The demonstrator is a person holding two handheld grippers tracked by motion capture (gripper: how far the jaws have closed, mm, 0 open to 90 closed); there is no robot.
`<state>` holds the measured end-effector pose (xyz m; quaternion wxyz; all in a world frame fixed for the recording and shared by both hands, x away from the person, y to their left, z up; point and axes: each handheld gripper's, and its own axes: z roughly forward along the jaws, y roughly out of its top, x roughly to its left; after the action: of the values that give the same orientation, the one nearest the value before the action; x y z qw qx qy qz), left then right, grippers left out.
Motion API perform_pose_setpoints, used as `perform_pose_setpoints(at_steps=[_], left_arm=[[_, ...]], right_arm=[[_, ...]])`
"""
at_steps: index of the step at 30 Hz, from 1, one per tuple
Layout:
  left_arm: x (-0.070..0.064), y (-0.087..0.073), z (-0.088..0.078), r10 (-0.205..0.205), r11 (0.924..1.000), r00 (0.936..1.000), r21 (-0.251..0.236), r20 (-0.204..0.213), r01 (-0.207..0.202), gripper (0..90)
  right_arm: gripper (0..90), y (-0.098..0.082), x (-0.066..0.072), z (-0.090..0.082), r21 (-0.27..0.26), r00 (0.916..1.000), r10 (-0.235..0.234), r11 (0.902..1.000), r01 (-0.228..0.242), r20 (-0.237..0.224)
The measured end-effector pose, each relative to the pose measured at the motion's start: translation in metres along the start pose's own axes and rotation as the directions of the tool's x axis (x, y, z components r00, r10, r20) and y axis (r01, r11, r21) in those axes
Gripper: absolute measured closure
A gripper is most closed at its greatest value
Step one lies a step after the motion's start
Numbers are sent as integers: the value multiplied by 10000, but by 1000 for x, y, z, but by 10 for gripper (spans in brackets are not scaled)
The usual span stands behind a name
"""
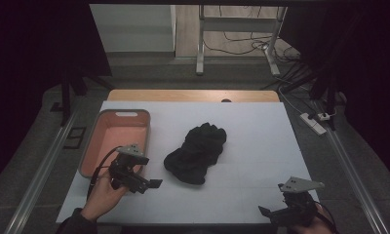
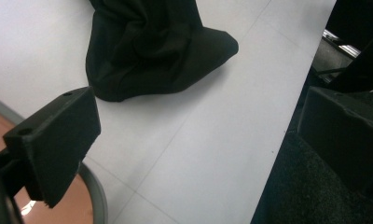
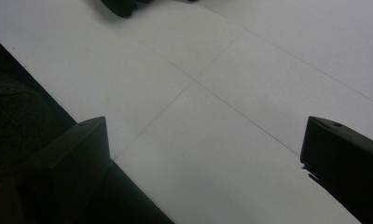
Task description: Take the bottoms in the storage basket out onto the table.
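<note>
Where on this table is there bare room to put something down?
The widest bare patch lies right of the black cloth, out to the table edge and down to the right tool. Another strip runs behind the cloth. It is crowded at left, where the pink bin, left tool and cloth sit close.

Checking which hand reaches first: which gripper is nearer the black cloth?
The left gripper, beside the pink bin, is nearer the black cloth; the right gripper sits at the table's near edge.

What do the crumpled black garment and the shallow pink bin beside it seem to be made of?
Crumpled black garment: soft matte fabric, judging by its limp folds. Shallow pink bin: probably moulded plastic, with smooth walls, rounded grey rim and a cut-out handle.
</note>
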<state>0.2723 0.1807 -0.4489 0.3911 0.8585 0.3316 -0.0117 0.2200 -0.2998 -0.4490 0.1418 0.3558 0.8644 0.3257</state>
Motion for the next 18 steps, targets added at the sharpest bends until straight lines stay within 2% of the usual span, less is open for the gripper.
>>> perform_pose_setpoints(at_steps=[6,18], left_arm=[[-1,-9,-5,-90,9999,10000,-73,2,90,0],[-6,-31,-15,-387,9991,9977,-211,-549,376,0]], right_arm=[[15,0,0,0,16,10000,-1,10000,1,5],[15,0,0,0,22,10000,5,10000,-5,22]])
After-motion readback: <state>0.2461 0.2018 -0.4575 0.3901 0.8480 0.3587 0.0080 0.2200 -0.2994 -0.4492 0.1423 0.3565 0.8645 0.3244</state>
